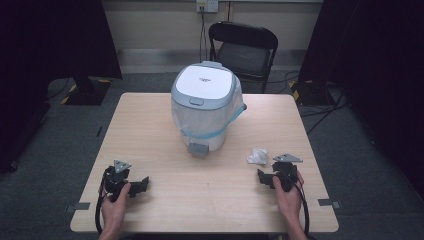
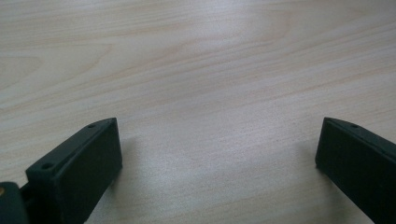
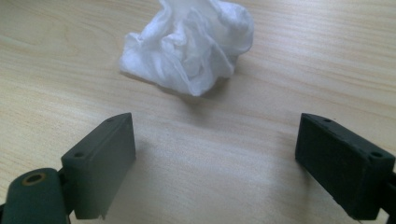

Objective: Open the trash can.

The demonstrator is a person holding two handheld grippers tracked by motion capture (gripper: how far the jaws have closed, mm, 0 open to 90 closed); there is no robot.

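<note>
Tissue point(image 3: 189, 44) white, crumpled, on pale woodgrain table point(image 1: 165, 195) | right claw point(image 3: 215, 163) released | left claw point(image 2: 217, 163) released

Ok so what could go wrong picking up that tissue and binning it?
The crumpled tissue is light and loose, so the open right gripper may nudge it away or pinch only a corner. The bin has its lid shut, so the tissue cannot go in until it is opened, and the left gripper sits far from it.

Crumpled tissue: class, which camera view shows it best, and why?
The right gripper view: the crumpled tissue lies large and sharp on the table, just beyond the open right claw. The high view shows it as a small white lump.
</note>
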